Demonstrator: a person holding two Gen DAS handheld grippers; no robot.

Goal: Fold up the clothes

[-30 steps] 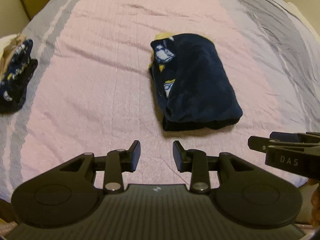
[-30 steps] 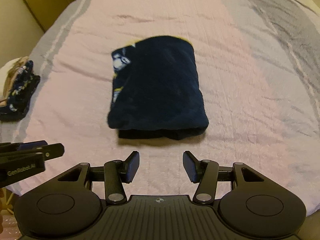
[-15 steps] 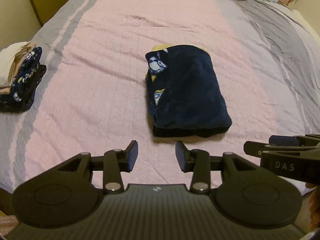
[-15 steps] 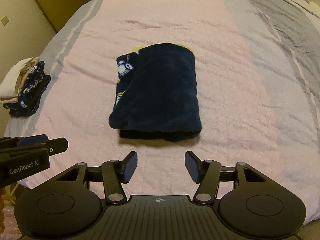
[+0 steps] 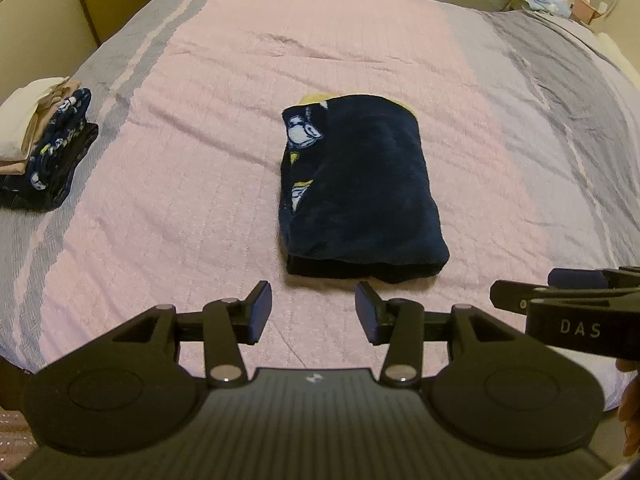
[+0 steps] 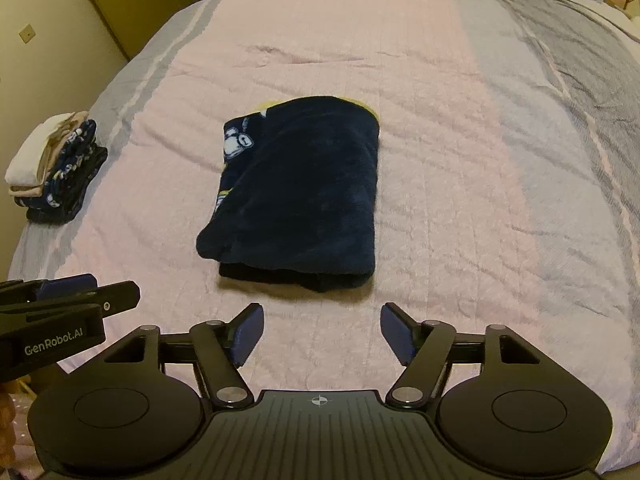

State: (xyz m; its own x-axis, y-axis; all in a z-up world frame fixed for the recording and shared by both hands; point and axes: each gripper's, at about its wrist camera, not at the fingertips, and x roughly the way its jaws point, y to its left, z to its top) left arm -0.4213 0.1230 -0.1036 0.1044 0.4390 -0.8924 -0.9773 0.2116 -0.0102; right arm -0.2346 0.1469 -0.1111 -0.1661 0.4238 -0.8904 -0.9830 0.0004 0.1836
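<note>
A folded navy garment (image 6: 300, 196) lies mid-bed (image 6: 460, 160), flat on the pink cover. Both grippers hover at the near edge, left gripper (image 5: 312, 312) and right gripper (image 6: 322, 330), jaws opening with nothing between them. A folded stack (image 5: 44, 144) sits far left.
</note>
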